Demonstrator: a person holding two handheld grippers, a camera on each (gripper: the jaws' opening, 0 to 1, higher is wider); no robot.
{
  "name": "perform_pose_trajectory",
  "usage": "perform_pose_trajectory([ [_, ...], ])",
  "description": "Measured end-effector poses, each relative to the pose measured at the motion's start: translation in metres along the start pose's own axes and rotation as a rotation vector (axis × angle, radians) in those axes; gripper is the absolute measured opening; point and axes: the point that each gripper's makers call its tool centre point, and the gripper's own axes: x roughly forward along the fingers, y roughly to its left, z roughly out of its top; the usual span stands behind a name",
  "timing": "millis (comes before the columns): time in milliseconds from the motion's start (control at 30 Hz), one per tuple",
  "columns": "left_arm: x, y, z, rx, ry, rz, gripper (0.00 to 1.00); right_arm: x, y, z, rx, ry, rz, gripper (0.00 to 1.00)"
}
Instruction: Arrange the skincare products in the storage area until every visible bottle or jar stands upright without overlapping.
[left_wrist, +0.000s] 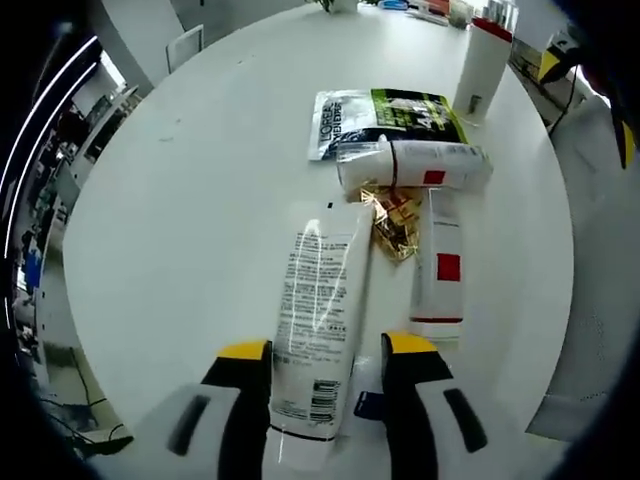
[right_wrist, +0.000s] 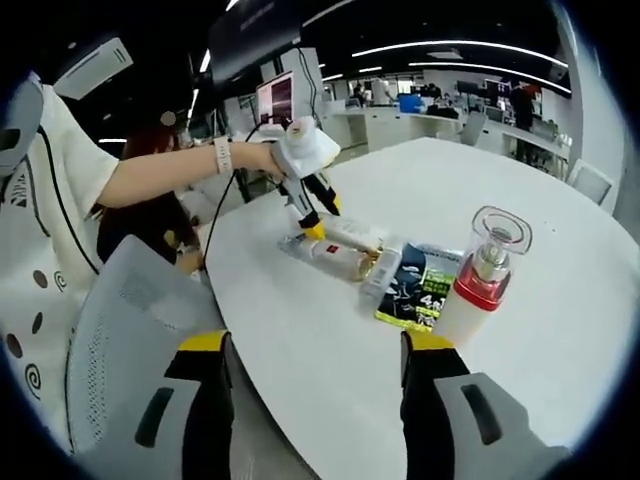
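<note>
- In the left gripper view, a white squeeze tube with black small print (left_wrist: 318, 330) lies flat on the round white table (left_wrist: 190, 200), its crimped end nearest the camera and lying between the 2 yellow-tipped jaws of the left gripper (left_wrist: 328, 352); the jaws stand just beside the tube's edges, and I cannot tell whether they press it.
- Just right of it lies a white tube with a red square (left_wrist: 440, 262), also flat.
- Between these 2, a crumpled gold foil wrapper (left_wrist: 396, 222) rests on the table.
- Farther off, a white tube with a red band (left_wrist: 412, 165) lies crosswise, overlapping the near edge of a flat silver, black and green sachet (left_wrist: 385, 115).
- At the far right stands an upright white bottle with a red collar (left_wrist: 482, 62).
- In the right gripper view, that bottle (right_wrist: 477, 290) carries a clear cap and stands between the table edge and the sachet (right_wrist: 420, 285).
- The right gripper (right_wrist: 315, 345) hangs released, jaws wide apart, over the table's near edge.
- A person's hand (right_wrist: 262, 157) holds the left gripper (right_wrist: 310, 228) down at the tubes.
</note>
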Motion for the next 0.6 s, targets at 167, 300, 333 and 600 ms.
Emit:
perform_pose_trajectory([
  [167, 0.004, 0.002, 0.002, 0.013, 0.02, -0.043, 0.37, 0.0, 0.0, -0.001, 0.003, 0.004, 0.0, 0.67],
  [300, 0.008, 0.007, 0.002, 0.021, 0.042, -0.074, 0.36, -0.001, -0.001, -0.002, 0.01, 0.004, -0.003, 0.67],
  [333, 0.008, 0.004, 0.003, 0.018, 0.05, -0.084, 0.36, -0.001, -0.002, -0.003, 0.009, 0.008, -0.005, 0.66],
  [600, 0.01, 0.001, 0.001, 0.045, 0.078, -0.134, 0.35, 0.0, -0.002, -0.002, 0.013, 0.014, 0.0, 0.65],
])
